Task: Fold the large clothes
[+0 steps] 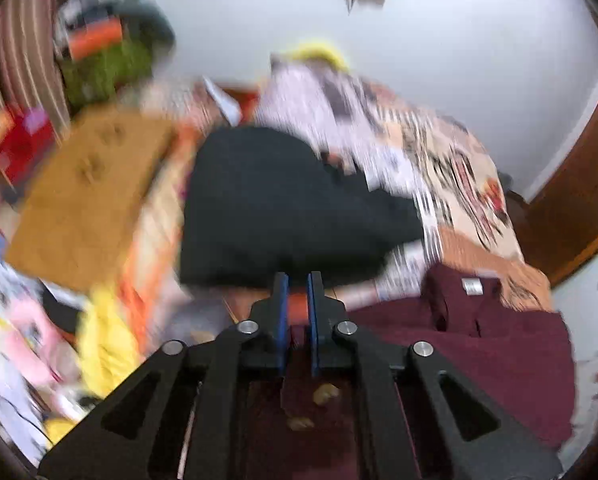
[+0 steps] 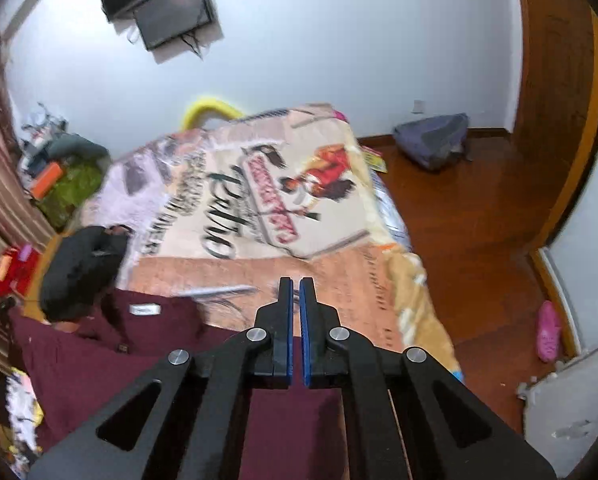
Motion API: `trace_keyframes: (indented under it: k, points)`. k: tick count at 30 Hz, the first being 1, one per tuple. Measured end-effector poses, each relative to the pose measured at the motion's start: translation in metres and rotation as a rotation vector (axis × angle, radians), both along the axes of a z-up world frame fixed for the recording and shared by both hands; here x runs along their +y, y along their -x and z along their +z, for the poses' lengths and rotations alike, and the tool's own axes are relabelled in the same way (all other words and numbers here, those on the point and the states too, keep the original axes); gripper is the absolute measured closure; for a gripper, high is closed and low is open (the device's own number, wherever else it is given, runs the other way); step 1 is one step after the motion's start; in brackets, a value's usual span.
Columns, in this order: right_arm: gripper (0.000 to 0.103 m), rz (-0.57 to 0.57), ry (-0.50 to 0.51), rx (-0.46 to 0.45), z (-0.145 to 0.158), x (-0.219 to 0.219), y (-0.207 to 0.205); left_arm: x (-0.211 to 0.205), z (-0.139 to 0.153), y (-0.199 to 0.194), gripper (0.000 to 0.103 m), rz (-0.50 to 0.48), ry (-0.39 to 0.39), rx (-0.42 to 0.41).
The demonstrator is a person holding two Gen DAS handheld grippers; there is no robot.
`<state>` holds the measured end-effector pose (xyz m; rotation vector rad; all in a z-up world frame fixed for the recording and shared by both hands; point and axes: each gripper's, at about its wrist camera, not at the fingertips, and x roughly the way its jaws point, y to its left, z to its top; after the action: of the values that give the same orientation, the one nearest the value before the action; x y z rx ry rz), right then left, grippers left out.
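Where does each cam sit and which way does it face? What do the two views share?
Left wrist: on the left gripper, aimed down over the bed at a black garment and the maroon garment; only the gripper shows, its jaws nearly together.
Right wrist: on the right gripper, aimed down across the bed toward the wall and wooden floor; only the gripper shows, jaws shut.
Shared: bed, maroon garment, black garment.

both wrist cams sit right behind their claws, tilted down over the bed (image 2: 339, 280); both catch the maroon shirt (image 1: 479, 340) and the black garment (image 1: 279, 200).
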<state>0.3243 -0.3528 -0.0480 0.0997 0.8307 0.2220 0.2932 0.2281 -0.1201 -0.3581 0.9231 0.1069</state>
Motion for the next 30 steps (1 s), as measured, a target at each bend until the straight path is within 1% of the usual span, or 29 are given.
trace_keyframes:
  k: [1,2,4,5,6,7,8,9,10,11,12,14,17,20,21,22,24,25,29,30]
  points:
    - [0.100,0.016,0.013,0.020,-0.008,0.000,0.002,0.001,-0.006,0.007,0.096,-0.003,0.021,0.024]
    - [0.100,0.032,0.013,0.040,-0.016,0.001,0.005,0.003,-0.026,0.012,0.095,0.003,0.036,0.073]
    - [0.099,0.049,0.013,0.092,-0.032,0.000,0.009,0.000,-0.050,0.019,0.092,-0.001,0.034,0.124]
    - [0.096,0.054,0.018,0.121,-0.038,0.000,0.010,0.001,-0.064,0.024,0.089,-0.001,0.039,0.156]
    - [0.089,0.057,0.022,0.161,-0.047,-0.001,0.010,0.003,-0.073,0.027,0.079,0.001,0.049,0.177]
    - [0.083,0.057,0.031,0.203,-0.056,-0.002,0.010,0.009,-0.084,0.032,0.063,0.013,0.067,0.196]
    - [0.070,0.054,0.031,0.224,-0.059,-0.004,0.010,0.012,-0.090,0.035,0.055,0.026,0.071,0.203]
    - [0.056,0.046,0.029,0.239,-0.064,-0.007,0.012,0.015,-0.094,0.037,0.043,0.041,0.070,0.206]
    - [0.051,0.037,0.027,0.239,-0.067,-0.009,0.014,0.020,-0.096,0.041,0.038,0.056,0.071,0.205]
    - [0.044,0.028,0.029,0.234,-0.068,-0.011,0.016,0.026,-0.097,0.043,0.038,0.068,0.081,0.206]
    - [0.042,0.015,0.034,0.229,-0.069,-0.013,0.018,0.029,-0.098,0.044,0.038,0.072,0.090,0.207]
    - [0.042,0.008,0.021,0.238,-0.071,-0.016,0.020,0.034,-0.095,0.047,0.038,0.072,0.118,0.195]
    - [0.042,0.003,-0.022,0.262,-0.073,-0.021,0.024,0.036,-0.081,0.053,0.038,0.066,0.109,0.147]
    - [0.042,0.017,-0.025,0.254,-0.069,-0.019,0.028,0.036,-0.069,0.055,0.037,0.048,0.096,0.111]
    - [0.042,0.022,-0.023,0.249,-0.067,-0.018,0.029,0.034,-0.067,0.056,0.034,0.039,0.092,0.102]
    - [0.042,0.029,-0.020,0.247,-0.066,-0.016,0.030,0.034,-0.067,0.055,0.028,0.032,0.090,0.098]
    - [0.041,0.040,-0.017,0.251,-0.068,-0.013,0.030,0.029,-0.073,0.054,0.019,0.016,0.082,0.103]
    - [0.040,0.046,-0.013,0.258,-0.071,-0.011,0.030,0.028,-0.080,0.053,0.019,0.010,0.087,0.113]
    - [0.039,0.053,0.001,0.305,-0.090,-0.006,0.027,0.022,-0.125,0.039,0.019,-0.024,0.172,0.205]
    - [0.039,0.056,0.006,0.325,-0.097,-0.004,0.024,0.019,-0.130,0.035,0.018,-0.033,0.160,0.213]
